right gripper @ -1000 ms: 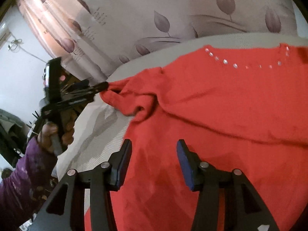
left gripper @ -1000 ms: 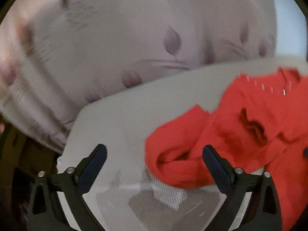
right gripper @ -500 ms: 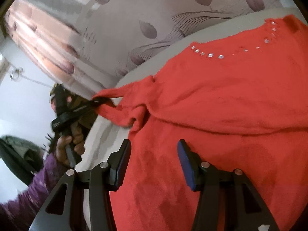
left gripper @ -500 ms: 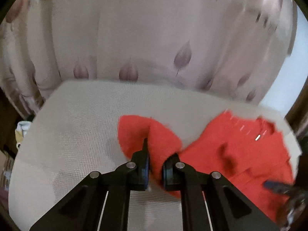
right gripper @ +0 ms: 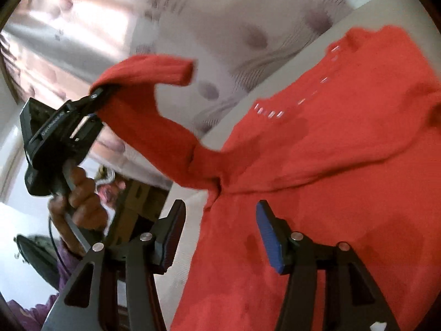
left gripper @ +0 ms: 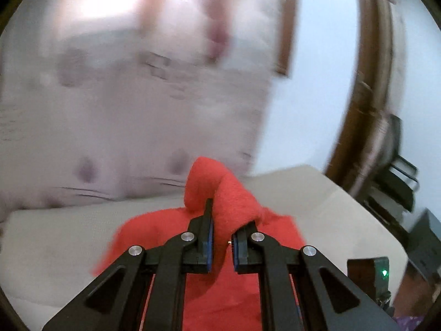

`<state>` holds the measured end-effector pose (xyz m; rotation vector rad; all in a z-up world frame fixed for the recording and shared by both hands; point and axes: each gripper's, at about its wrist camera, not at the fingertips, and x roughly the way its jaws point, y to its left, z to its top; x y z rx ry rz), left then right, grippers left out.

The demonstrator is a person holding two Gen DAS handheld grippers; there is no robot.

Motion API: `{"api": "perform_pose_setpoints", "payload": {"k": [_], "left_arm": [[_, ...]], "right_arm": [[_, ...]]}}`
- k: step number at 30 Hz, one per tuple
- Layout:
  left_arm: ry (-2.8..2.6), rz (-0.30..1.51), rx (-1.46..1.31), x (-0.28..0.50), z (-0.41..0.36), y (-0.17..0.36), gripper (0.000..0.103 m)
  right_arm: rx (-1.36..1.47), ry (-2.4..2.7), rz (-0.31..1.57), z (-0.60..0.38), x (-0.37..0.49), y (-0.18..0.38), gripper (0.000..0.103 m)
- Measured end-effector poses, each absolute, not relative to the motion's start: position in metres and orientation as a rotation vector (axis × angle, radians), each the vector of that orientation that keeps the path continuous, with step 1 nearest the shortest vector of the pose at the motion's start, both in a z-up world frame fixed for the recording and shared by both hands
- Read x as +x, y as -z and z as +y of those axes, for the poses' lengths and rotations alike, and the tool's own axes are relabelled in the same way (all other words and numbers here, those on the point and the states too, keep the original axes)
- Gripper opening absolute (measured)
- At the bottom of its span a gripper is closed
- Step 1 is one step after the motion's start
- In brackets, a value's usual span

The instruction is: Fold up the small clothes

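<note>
A small red sweater [right gripper: 317, 171] with shiny studs along its neckline lies spread on a pale grey padded surface [left gripper: 325, 204]. My left gripper [left gripper: 222, 220] is shut on the sweater's sleeve [left gripper: 228, 193] and holds it lifted off the surface. In the right wrist view the left gripper [right gripper: 96, 96] shows at the left with the sleeve [right gripper: 148, 104] draped over it, the cuff hanging free. My right gripper [right gripper: 217, 220] is open and empty, hovering low over the sweater's body near its left side edge.
A leaf-patterned curtain [left gripper: 137, 110] hangs behind the surface. A wooden frame [left gripper: 369, 82] and dark furniture [left gripper: 399, 176] stand at the right. A small dark device with a green light [left gripper: 369, 273] sits at the surface's right edge.
My left gripper closed on the sleeve and lifted it up off the surface, swinging toward the sweater's body. My right gripper stayed open over the sweater.
</note>
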<state>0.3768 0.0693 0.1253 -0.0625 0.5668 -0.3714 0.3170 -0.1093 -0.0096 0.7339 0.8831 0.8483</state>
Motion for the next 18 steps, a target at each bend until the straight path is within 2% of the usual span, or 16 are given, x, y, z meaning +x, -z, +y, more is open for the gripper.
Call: {"api": "perform_pose_setpoints", "payload": {"k": [4,7,9,11,13,16,18], "left_arm": [[0.533,0.669,-0.117,0.402,0.009,-0.074,0.014],[0.555,0.744,-0.056,0.401,-0.020,-0.045,0.021],[0.522,0.735,-0.047,0.392,-0.019,-0.037,0.036],[0.508,0.703,-0.076,0.381,-0.008,-0.036,0.067],[0.475,0.671,-0.115,0.372,0.009,-0.038,0.083],[0.431,0.633,-0.218,0.355,0.043,-0.032,0.088],[0.401,0.649,-0.270,0.349,0.063,-0.021,0.088]], "right_arm": [[0.753,-0.765,0.857,-0.161,0.314,0.011,0.058],[0.783,-0.719,0.877,-0.189,0.316,0.019,0.058],[0.795,-0.710,0.877,-0.200,0.317,0.022,0.059],[0.798,-0.718,0.875,-0.203,0.320,0.023,0.060],[0.821,-0.734,0.883,-0.197,0.328,0.027,0.063],[0.933,-0.775,0.934,-0.190,0.337,0.040,0.064],[0.977,-0.766,0.947,-0.190,0.341,0.044,0.064]]}}
